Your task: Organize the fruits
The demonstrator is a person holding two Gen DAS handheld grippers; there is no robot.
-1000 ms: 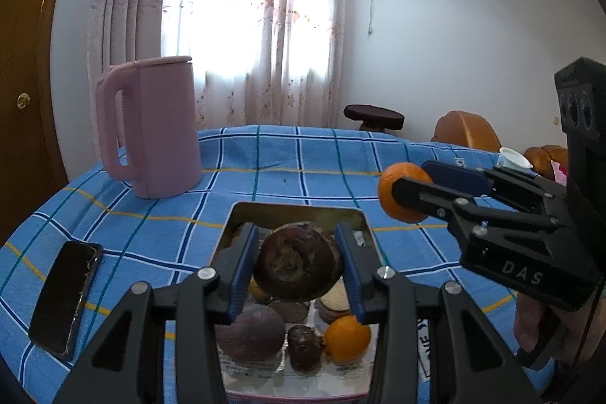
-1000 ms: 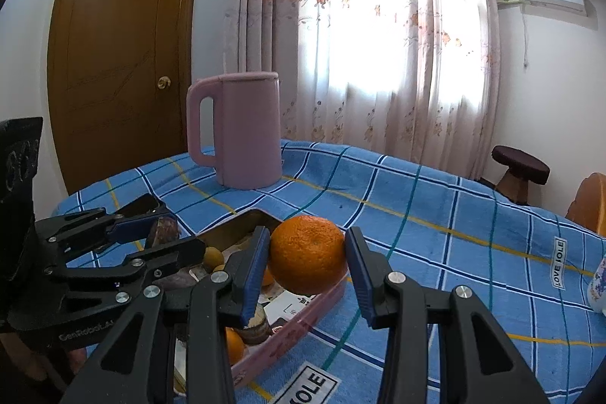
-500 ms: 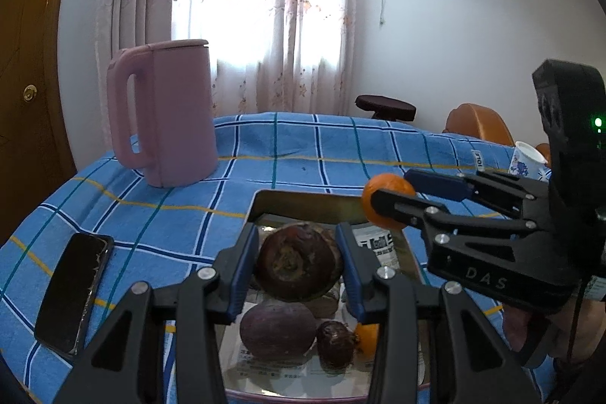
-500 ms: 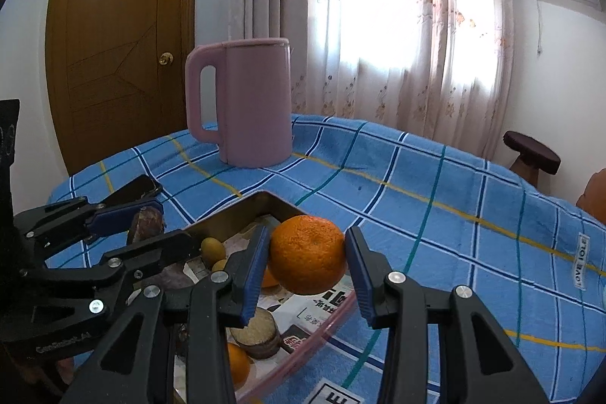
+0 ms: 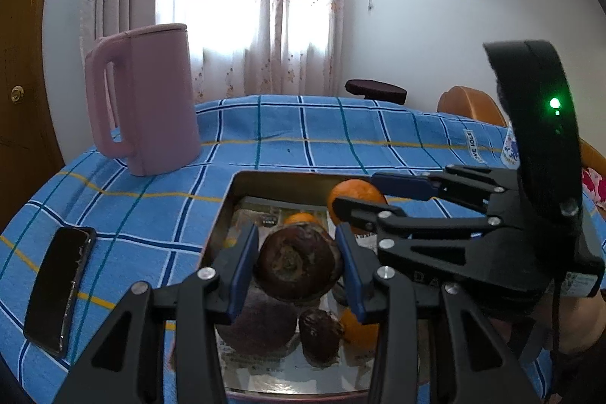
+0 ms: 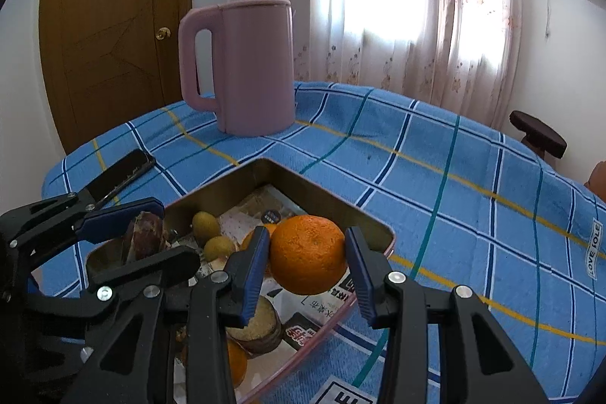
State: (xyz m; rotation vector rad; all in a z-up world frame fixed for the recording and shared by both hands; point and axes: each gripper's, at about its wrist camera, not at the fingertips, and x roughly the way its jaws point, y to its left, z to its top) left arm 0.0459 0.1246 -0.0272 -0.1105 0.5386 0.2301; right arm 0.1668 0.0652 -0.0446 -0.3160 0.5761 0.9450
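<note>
My left gripper (image 5: 297,262) is shut on a dark brown mangosteen (image 5: 297,265) and holds it over the metal tray (image 5: 272,178). My right gripper (image 6: 306,262) is shut on an orange (image 6: 306,260) over the tray's (image 6: 303,177) right part; the orange also shows in the left wrist view (image 5: 354,195). The mangosteen shows in the right wrist view (image 6: 146,239) between the left gripper's fingers (image 6: 121,214). In the tray lie a purple fruit (image 5: 261,326), a small dark fruit (image 5: 320,334), oranges (image 5: 360,328), two small green fruits (image 6: 206,224) and a cut fruit (image 6: 259,322).
A pink kettle (image 5: 147,101) stands on the blue checked tablecloth (image 5: 341,127) behind the tray, also in the right wrist view (image 6: 250,67). A black phone (image 5: 58,288) lies left of the tray. A dark stool (image 5: 375,91) and orange chairs (image 5: 469,105) stand beyond the table.
Both grippers have moved down and forward over the tray, each still holding its fruit. The right gripper now sits closer to the left one.
</note>
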